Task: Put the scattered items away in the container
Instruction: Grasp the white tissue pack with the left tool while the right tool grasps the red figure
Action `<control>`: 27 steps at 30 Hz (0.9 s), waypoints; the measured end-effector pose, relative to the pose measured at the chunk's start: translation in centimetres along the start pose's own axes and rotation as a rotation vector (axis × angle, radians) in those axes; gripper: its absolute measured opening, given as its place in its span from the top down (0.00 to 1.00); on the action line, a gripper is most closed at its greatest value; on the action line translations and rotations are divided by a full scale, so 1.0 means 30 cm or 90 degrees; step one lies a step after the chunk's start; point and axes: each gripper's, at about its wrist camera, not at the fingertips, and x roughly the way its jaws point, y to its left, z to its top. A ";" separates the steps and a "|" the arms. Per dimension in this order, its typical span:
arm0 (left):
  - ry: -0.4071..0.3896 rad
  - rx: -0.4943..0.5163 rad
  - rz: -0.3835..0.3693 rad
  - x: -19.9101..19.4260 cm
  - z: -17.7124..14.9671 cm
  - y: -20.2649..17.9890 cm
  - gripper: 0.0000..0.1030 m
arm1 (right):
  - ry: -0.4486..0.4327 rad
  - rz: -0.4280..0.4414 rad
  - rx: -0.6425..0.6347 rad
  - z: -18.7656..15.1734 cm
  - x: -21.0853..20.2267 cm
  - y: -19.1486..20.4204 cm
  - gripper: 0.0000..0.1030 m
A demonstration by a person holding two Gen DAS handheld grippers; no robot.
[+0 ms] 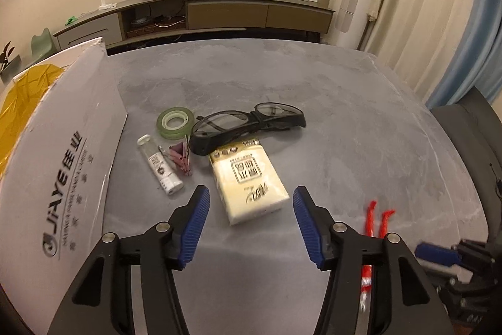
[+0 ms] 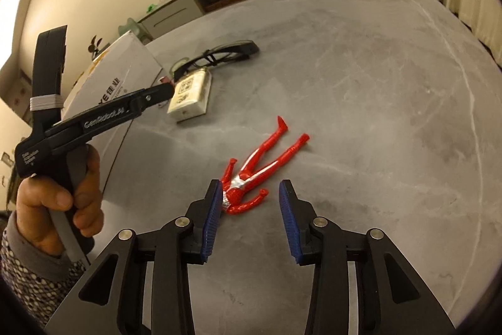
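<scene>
Red toy figure (image 2: 251, 175) lies flat on the grey table (image 2: 376, 83), legs pointing toward the far edge.
Right gripper (image 2: 249, 209) gapes wide, empty; the figure's head touches its left pad. Left gripper (image 1: 251, 218) also open, empty.

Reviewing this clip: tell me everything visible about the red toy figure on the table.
The toy figure is a glossy red and silver humanoid, plastic by its look. It lies flat on the grey table, legs spread and pointing away, arms bent outward. Its head sits hidden behind the left blue pad of the right gripper, whose jaws stand open; contact cannot be told. It lies apart from the tissue pack.
</scene>
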 end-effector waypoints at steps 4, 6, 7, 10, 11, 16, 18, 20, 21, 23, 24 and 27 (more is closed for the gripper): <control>0.001 -0.026 0.014 0.067 0.018 0.015 0.37 | 0.007 -0.007 0.009 0.002 0.038 -0.002 0.58; 0.003 -0.033 0.021 0.097 0.021 0.023 0.35 | 0.006 -0.012 0.006 0.007 0.054 0.009 0.55; 0.008 -0.035 0.029 0.114 0.021 0.026 0.35 | 0.003 -0.022 0.001 0.009 0.061 0.015 0.54; 0.012 -0.041 0.025 0.144 0.020 0.031 0.31 | -0.001 -0.055 -0.009 0.018 0.085 0.028 0.52; 0.011 -0.040 0.025 0.152 0.020 0.028 0.27 | -0.001 -0.066 -0.011 0.017 0.095 0.031 0.51; 0.029 -0.010 0.045 0.212 0.006 -0.005 0.25 | -0.016 -0.107 -0.051 0.012 0.130 0.070 0.45; 0.033 0.005 0.052 0.216 0.008 -0.021 0.28 | -0.022 -0.121 -0.074 0.004 0.135 0.088 0.44; 0.029 0.012 0.058 0.211 0.003 -0.024 0.42 | -0.026 -0.128 -0.095 -0.008 0.138 0.107 0.44; 0.029 0.013 0.058 0.207 0.003 -0.022 0.47 | -0.025 -0.128 -0.100 -0.012 0.135 0.111 0.46; 0.034 0.002 0.044 0.199 0.003 -0.011 0.49 | -0.021 -0.123 -0.104 -0.019 0.129 0.115 0.53; 0.036 -0.006 0.035 0.194 0.002 -0.005 0.49 | -0.020 -0.118 -0.102 -0.022 0.123 0.114 0.56; 0.031 -0.010 0.031 0.175 -0.006 -0.006 0.49 | -0.018 -0.096 -0.089 -0.030 0.105 0.103 0.65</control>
